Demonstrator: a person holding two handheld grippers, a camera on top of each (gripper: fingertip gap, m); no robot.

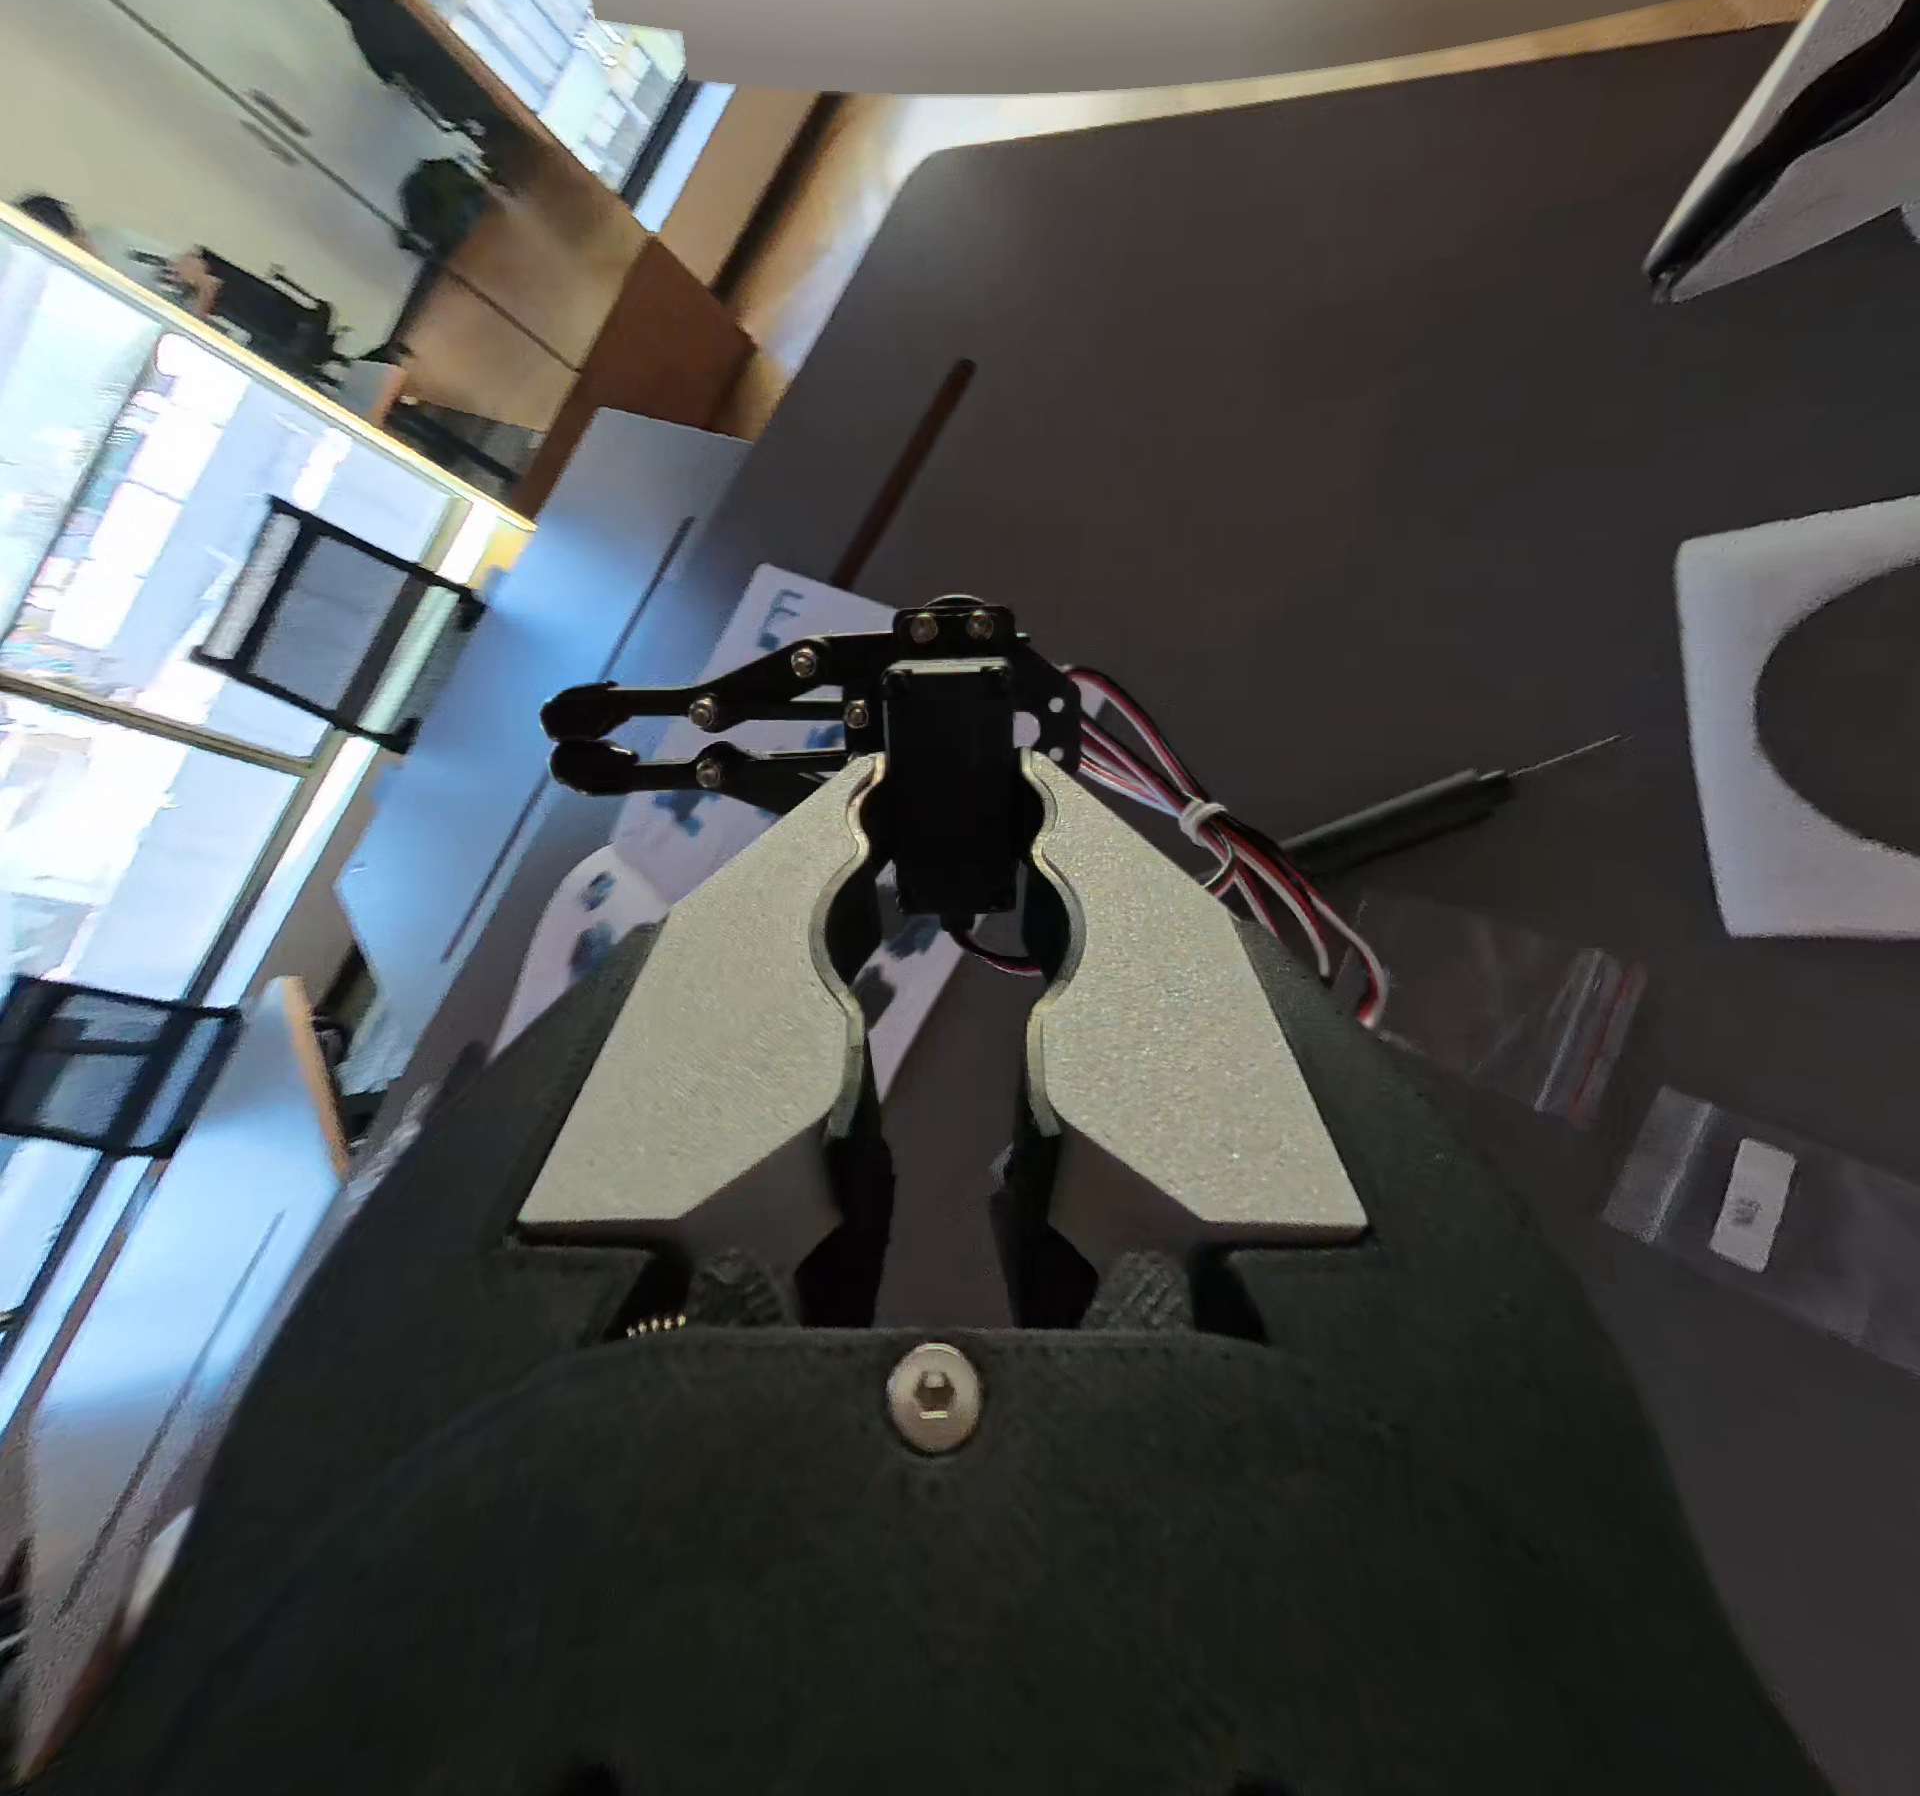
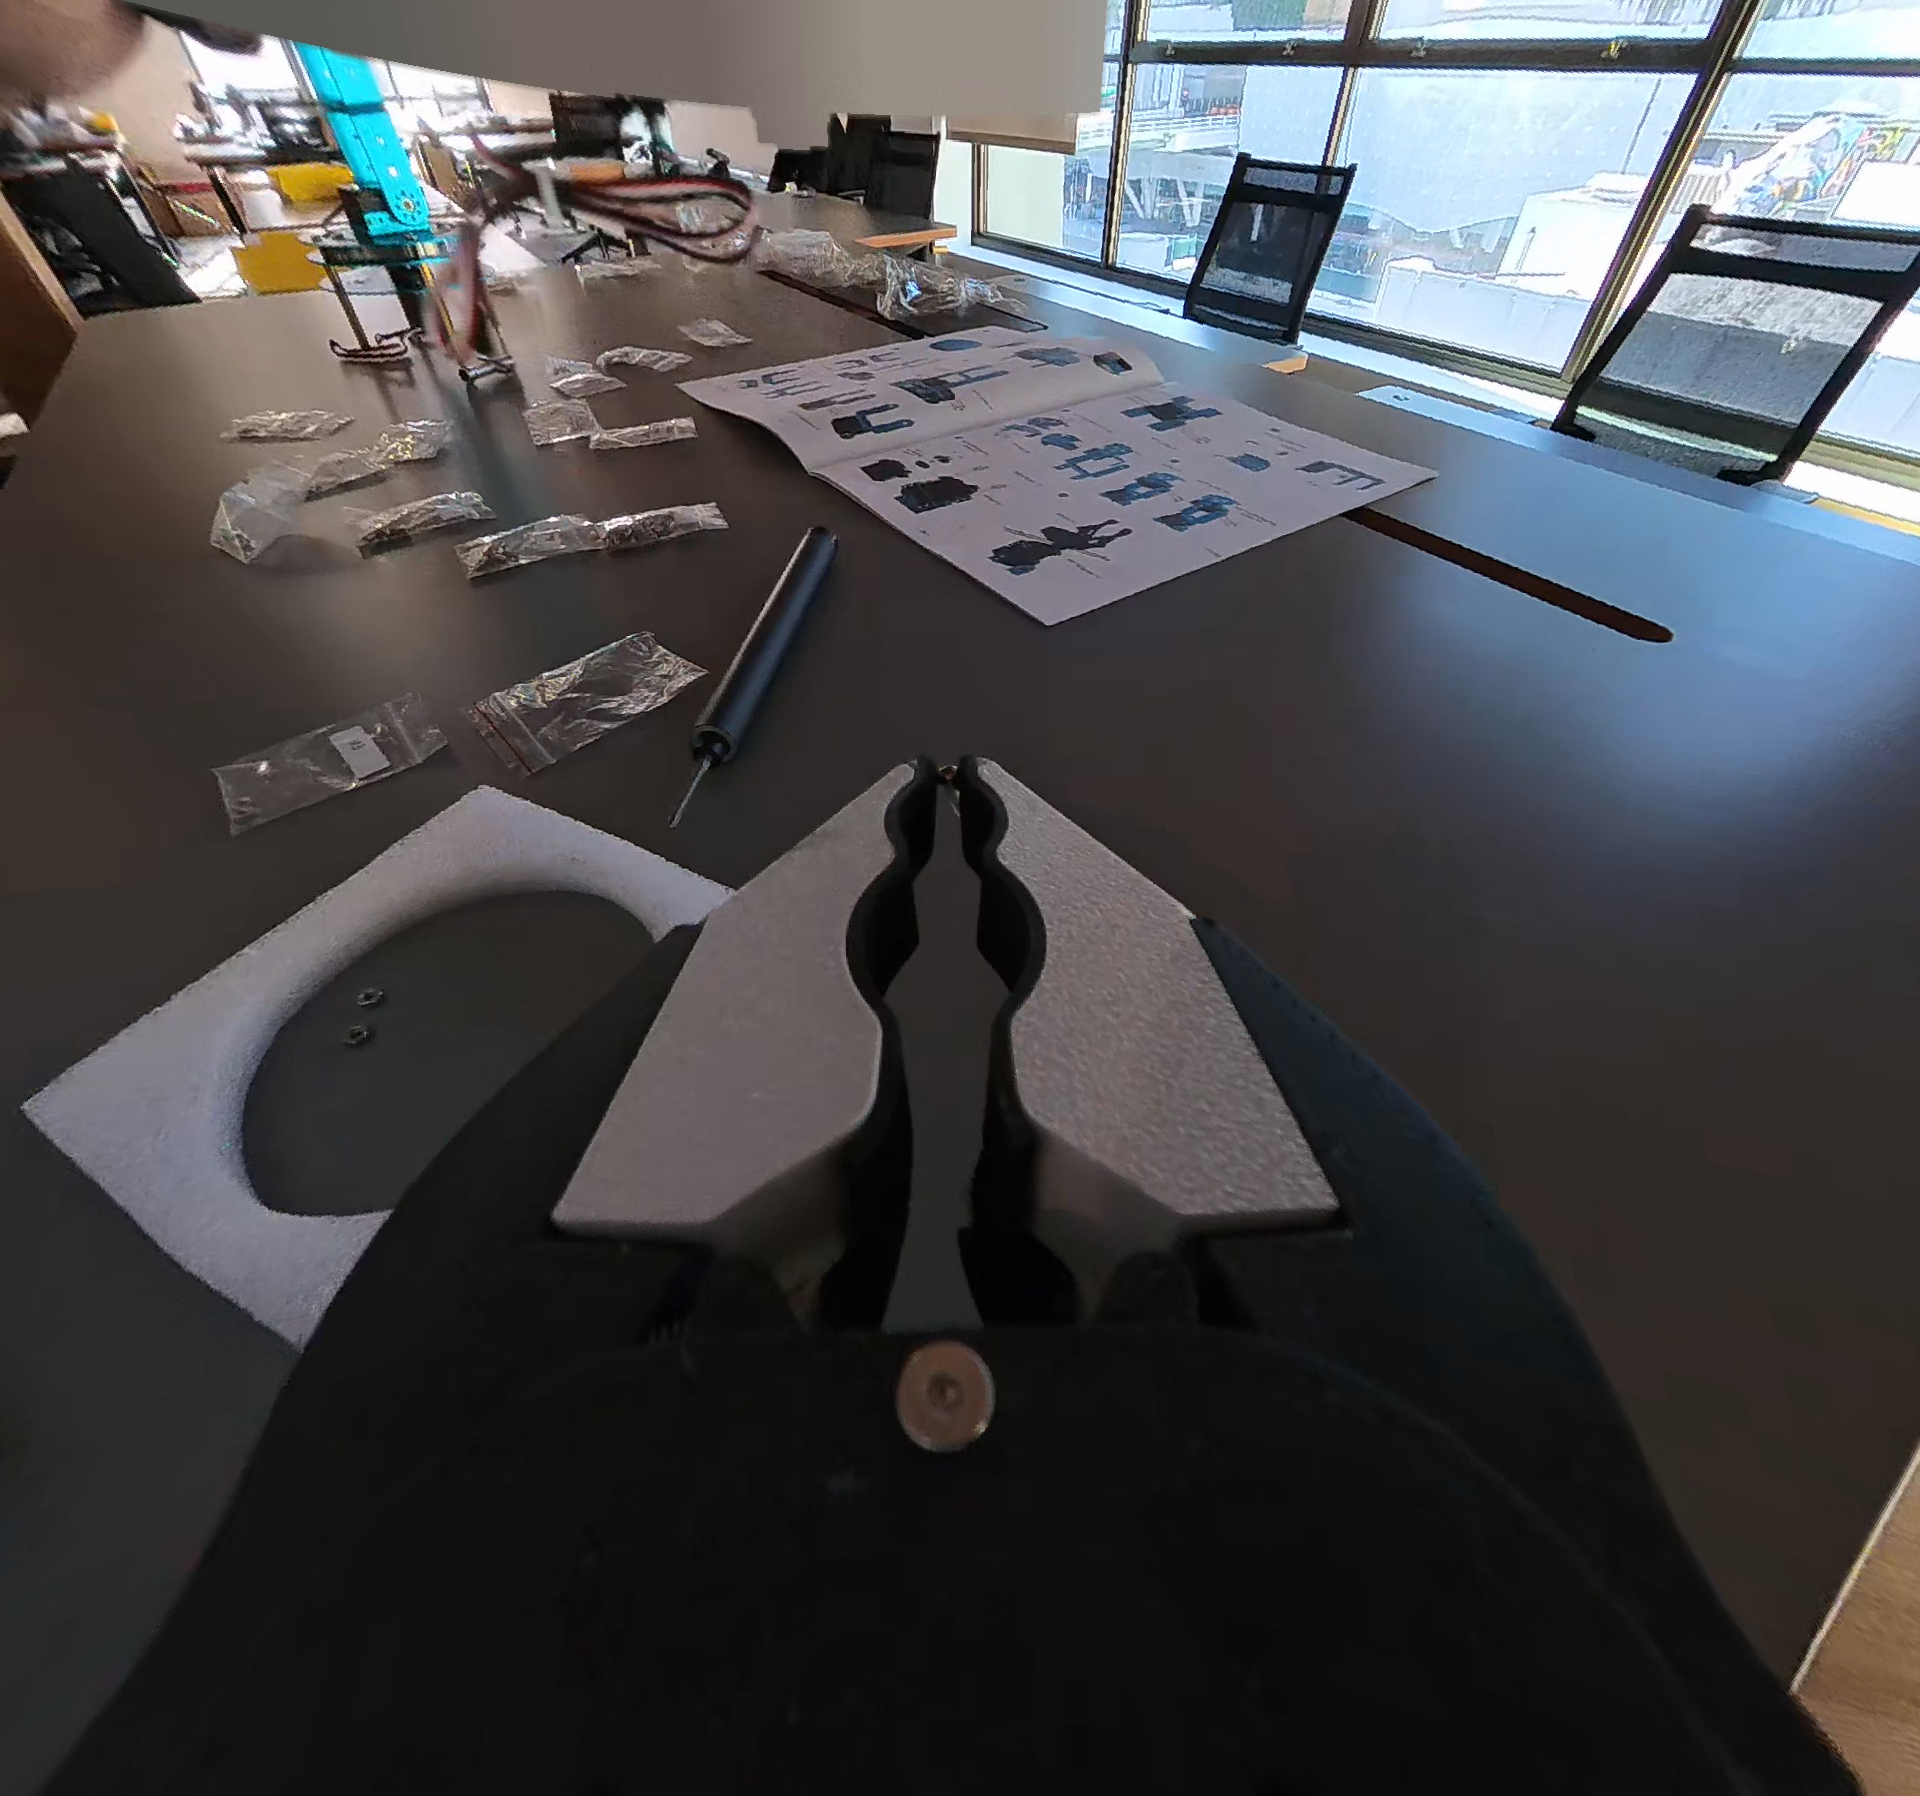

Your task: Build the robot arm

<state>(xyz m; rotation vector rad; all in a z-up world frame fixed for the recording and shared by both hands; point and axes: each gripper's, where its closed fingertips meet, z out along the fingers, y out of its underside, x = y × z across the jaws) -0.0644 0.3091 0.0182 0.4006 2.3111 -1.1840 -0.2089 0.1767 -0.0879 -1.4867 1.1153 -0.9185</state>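
Observation:
My left gripper [image 1: 948,767] is shut on a black servo [image 1: 948,842] that carries a small black metal claw [image 1: 686,738], its two jaws close together and pointing left. Red, white and black wires [image 1: 1236,842] trail from the servo to the right. I hold it above the dark table [image 1: 1351,396]. My right gripper [image 2: 948,776] is shut on a tiny brass-coloured piece [image 2: 948,770] at its fingertips, low over the dark table [image 2: 1351,863].
A black screwdriver [image 2: 764,650] lies ahead of the right gripper, also in the left wrist view [image 1: 1392,827]. White foam [image 2: 156,1123] with a round cutout holds two small nuts [image 2: 364,1014]. An open manual [image 2: 1060,468], several clear bags [image 2: 582,697], a teal assembly [image 2: 364,177], chairs [image 2: 1268,240]. There is about 25 centimetres between the tips of the two grippers.

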